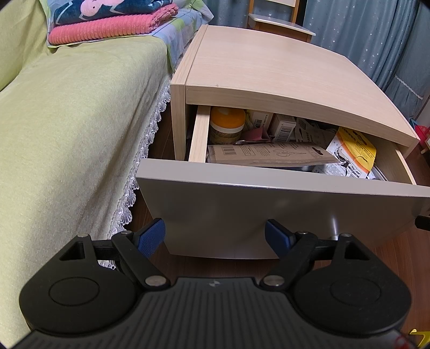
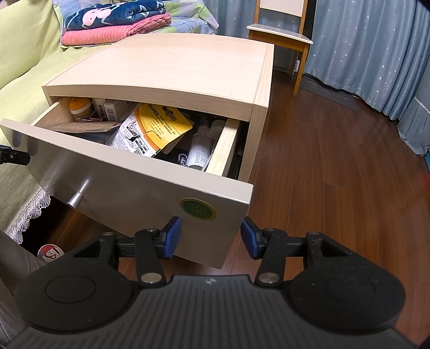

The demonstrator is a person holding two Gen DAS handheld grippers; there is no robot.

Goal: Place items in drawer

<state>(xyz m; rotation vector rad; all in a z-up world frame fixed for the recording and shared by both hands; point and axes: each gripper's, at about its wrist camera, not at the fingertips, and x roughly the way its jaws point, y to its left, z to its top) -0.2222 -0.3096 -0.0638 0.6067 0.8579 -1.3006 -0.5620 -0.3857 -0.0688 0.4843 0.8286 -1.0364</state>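
Note:
A light wood nightstand [image 1: 268,61] [image 2: 172,64] has its drawer [image 1: 268,204] [image 2: 129,185] pulled out, grey front toward me. Inside lie an orange-lidded jar [image 1: 227,124] [image 2: 79,106], a brown scissors card [image 1: 271,157], a yellow and white package [image 1: 352,155] [image 2: 156,128], small boxes [image 1: 282,127] and a white bottle [image 2: 200,147]. My left gripper [image 1: 215,237] is open in front of the drawer front, low, holding nothing. My right gripper [image 2: 211,237] is open at the drawer front's right lower corner, also with nothing in it.
A bed with a green cover [image 1: 67,128] and lace trim stands left of the nightstand, folded towels [image 1: 107,21] on it. A wooden chair [image 2: 282,40] and blue curtains [image 2: 362,53] are behind. Dark wood floor [image 2: 336,174] extends to the right. A drawer knob [image 2: 76,198] sticks out.

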